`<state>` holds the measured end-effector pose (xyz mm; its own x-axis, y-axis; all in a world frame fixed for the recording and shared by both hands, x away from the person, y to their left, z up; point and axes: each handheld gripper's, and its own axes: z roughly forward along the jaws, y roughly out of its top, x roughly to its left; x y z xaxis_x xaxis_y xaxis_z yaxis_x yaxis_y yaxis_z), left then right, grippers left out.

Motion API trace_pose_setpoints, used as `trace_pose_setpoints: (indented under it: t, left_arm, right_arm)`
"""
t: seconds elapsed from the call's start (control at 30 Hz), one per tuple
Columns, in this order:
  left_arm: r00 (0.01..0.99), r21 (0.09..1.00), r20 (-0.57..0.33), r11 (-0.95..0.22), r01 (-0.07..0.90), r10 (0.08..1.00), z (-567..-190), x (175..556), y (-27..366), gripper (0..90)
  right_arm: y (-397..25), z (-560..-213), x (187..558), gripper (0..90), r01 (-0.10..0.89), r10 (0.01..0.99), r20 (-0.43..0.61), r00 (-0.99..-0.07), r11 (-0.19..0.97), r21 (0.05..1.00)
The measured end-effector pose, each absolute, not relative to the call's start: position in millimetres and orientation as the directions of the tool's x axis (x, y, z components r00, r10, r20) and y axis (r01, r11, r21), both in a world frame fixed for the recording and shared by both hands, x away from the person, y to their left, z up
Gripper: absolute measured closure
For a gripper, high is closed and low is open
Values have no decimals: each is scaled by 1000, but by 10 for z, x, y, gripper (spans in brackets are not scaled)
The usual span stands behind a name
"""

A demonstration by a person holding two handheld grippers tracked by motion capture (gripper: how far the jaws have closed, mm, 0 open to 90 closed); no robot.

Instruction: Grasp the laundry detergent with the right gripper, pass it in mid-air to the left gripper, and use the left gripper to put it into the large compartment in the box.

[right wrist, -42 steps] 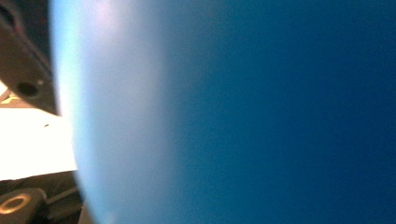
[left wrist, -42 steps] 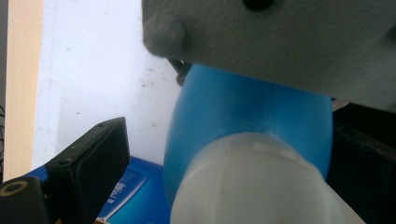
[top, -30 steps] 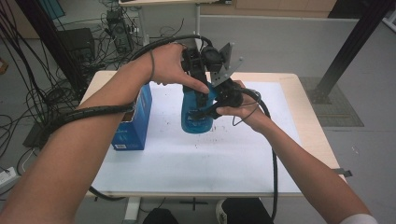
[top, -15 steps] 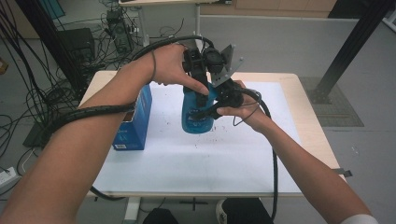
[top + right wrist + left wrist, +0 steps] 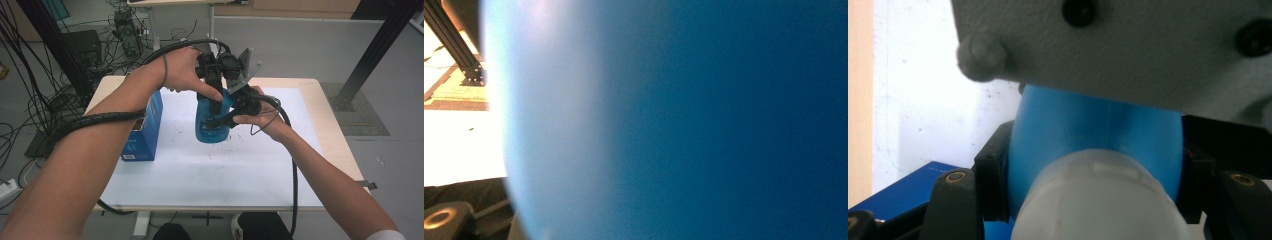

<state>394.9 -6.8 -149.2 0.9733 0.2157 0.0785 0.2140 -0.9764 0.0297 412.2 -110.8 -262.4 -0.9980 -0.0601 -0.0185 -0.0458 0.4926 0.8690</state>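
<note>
High view, going left to right. Box (image 5: 142, 129), blue, stands at about 9 o'clock from table (image 5: 300, 85) centre, just left of the bottle (image 5: 212, 125) and apart from it. Bottle is blue, upright, near the centre of the white sheet (image 5: 200, 175).

Left gripper (image 5: 214, 82) comes down on the bottle top from 12 o'clock. Left gripper view: white cap (image 5: 1098, 200) sits between the 2 black jaws, blue shoulder beyond it; jaws stand narrow at the cap's sides. Whether they press it or only bracket it, cannot tell.

Right gripper (image 5: 225, 117) meets the bottle body from 3 o'clock, jaws around its flank, clamped on it by the look of the high view. Right gripper view: blue wall of the bottle (image 5: 674, 120) right against the lens.

Change over the last 1 s: very little. Both hands and the bottle sit where they were, with at most a slight shift of the left hand at the top. Judgement: the hold is settled, 1 gripper steadying the body, the other working the cap, likely a twist to open.

In the way: the box is close on the left, and cables (image 5: 285, 150) trail across the sheet at 4 o'clock. Dark specks (image 5: 220, 147) lie on the sheet near the bottle base.
</note>
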Motion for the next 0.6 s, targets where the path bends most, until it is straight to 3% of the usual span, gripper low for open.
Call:
trace_pose_setpoints:
  t: [0.6]
  left_arm:
    - [976,15,83,-979,202,203,-1517,3941,-43,370]
  right_arm:
    - [-1073,-2640,4116,433,-63,-63,-36,-997,503,862]
